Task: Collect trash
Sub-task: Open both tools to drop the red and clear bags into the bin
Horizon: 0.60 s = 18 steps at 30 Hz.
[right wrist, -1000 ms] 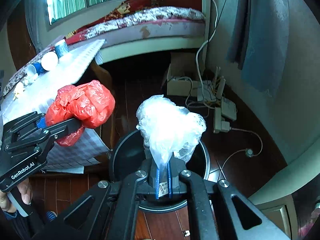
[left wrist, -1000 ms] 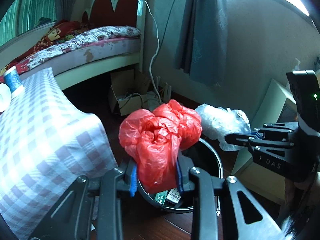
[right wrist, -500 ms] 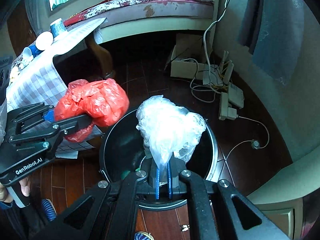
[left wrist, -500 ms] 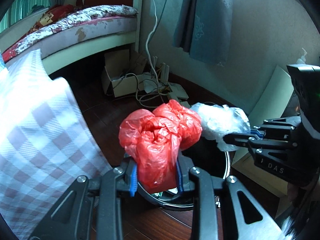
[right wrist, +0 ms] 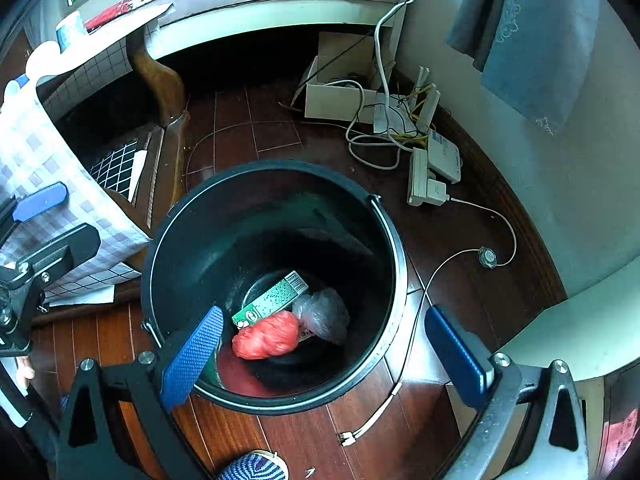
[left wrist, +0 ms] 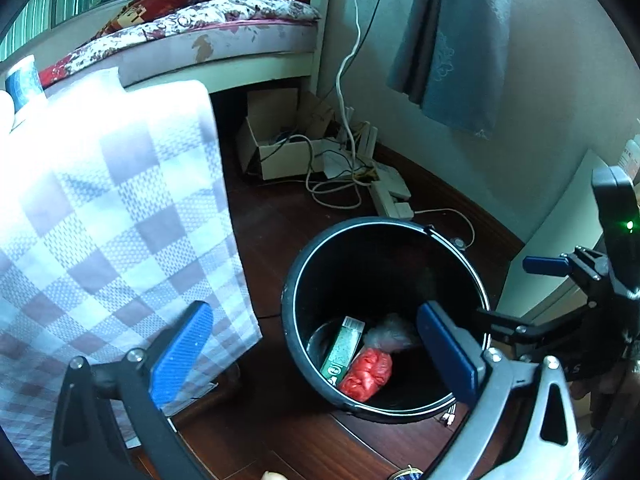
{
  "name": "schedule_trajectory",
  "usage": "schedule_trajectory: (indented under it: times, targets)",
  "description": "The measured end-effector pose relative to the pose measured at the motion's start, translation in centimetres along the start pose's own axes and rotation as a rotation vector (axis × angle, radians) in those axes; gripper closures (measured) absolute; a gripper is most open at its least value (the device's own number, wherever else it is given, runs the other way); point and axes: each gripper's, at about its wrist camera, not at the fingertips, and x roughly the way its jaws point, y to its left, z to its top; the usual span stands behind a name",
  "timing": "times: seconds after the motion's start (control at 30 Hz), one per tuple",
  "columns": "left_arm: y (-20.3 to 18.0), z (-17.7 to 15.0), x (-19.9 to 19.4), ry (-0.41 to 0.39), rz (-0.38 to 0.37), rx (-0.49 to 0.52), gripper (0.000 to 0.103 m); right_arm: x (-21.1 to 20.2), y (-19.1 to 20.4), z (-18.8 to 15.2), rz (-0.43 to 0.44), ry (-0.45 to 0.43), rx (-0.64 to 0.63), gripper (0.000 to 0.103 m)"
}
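A black bin (left wrist: 384,222) (right wrist: 276,164) stands on the dark wood floor. At its bottom lie a red plastic bag (left wrist: 366,374) (right wrist: 266,336), a clear plastic bag (left wrist: 390,334) (right wrist: 322,314) and a green box (left wrist: 342,350) (right wrist: 272,298). My left gripper (left wrist: 313,309) hangs over the bin's near left rim, its jaws opening wide with nothing between them. My right gripper (right wrist: 324,314) hovers above the bin's near rim, jaws also opening and empty. Each gripper shows in the other's view: the right gripper (left wrist: 524,292) and the left gripper (right wrist: 56,222).
A table with a checked cloth (left wrist: 112,220) (right wrist: 24,148) stands close to the bin's left. Behind the bin lie a cardboard box (left wrist: 276,152), cables and a power strip (right wrist: 424,180). A white cabinet (left wrist: 560,240) is at the right, a bed at the back.
Both grippers went from shut on their bags to wide open. The red and clear bags have dropped into the bin. Both hands sank closer to it.
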Motion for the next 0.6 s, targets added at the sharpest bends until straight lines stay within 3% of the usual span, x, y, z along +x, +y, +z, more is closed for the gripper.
schedule_trajectory:
  times: [0.6]
  targets:
    - [0.5, -0.4, -1.5, -0.025, 0.029, 0.015, 0.001, -1.9, 1.0, 0.1, -0.011, -0.045, -0.028, 0.001]
